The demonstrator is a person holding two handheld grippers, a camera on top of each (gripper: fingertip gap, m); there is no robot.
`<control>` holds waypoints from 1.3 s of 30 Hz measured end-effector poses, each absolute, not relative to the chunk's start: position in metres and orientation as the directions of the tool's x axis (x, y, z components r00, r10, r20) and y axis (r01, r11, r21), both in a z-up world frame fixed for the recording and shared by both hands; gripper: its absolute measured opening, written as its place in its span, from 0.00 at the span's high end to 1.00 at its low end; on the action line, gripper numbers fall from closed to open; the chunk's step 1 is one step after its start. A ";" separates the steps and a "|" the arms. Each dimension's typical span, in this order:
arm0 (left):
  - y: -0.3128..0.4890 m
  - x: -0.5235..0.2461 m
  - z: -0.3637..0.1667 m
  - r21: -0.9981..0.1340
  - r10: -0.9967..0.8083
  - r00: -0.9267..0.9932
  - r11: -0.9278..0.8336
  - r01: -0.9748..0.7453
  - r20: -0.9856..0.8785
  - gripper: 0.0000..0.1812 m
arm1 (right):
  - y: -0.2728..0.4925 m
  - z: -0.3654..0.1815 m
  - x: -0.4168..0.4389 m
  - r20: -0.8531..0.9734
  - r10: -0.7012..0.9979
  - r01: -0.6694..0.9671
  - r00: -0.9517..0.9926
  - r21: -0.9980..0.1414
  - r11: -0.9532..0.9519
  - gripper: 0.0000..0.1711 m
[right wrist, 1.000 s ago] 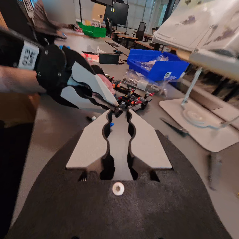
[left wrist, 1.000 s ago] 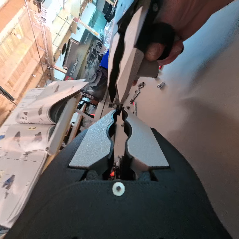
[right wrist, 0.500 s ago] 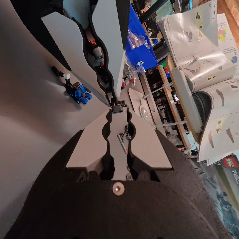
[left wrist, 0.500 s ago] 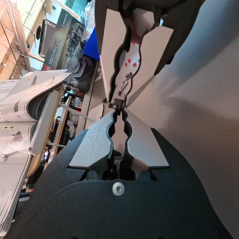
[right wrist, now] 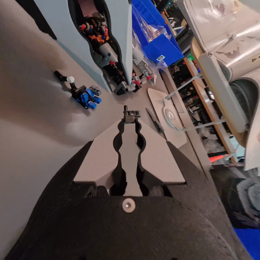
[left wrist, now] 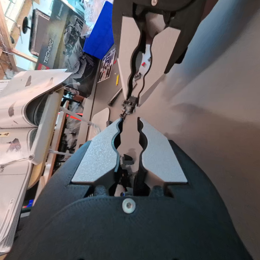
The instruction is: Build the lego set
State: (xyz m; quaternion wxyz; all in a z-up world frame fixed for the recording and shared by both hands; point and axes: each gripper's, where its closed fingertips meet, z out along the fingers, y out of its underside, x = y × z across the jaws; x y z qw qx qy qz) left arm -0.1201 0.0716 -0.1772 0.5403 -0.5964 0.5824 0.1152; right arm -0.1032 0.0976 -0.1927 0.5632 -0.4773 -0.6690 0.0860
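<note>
1. Now the right gripper [right wrist: 129,119] is clenched on a small dark grey lego connector piece [right wrist: 131,116] with round holes and a short pin, held at the fingertips above the grey counter [right wrist: 35,126].
2. Opposite it, the left gripper [left wrist: 130,119] is released, with a clear gap between its grey fingers [left wrist: 102,152]; nothing is between them, though one fingertip sits at the lower end of the piece.
3. On the counter, toward its left side in the right wrist view, lies a small black and blue lego assembly [right wrist: 85,97] with a white ball joint, well apart from the held piece.
4. A heap of mixed loose lego parts [right wrist: 98,33] shows beyond the left gripper's fingers.
5. A blue plastic bin [right wrist: 157,38] holding clear bags stands farther back.
6. An open instruction booklet [left wrist: 21,106] rests on a stand at the counter's edge.
</note>
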 end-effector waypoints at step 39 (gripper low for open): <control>0.053 -0.162 -0.237 -0.376 -0.760 0.144 0.140 -0.916 -0.634 0.83 | 0.102 -0.220 -0.110 0.602 0.799 0.567 0.005 -0.660 0.493 0.93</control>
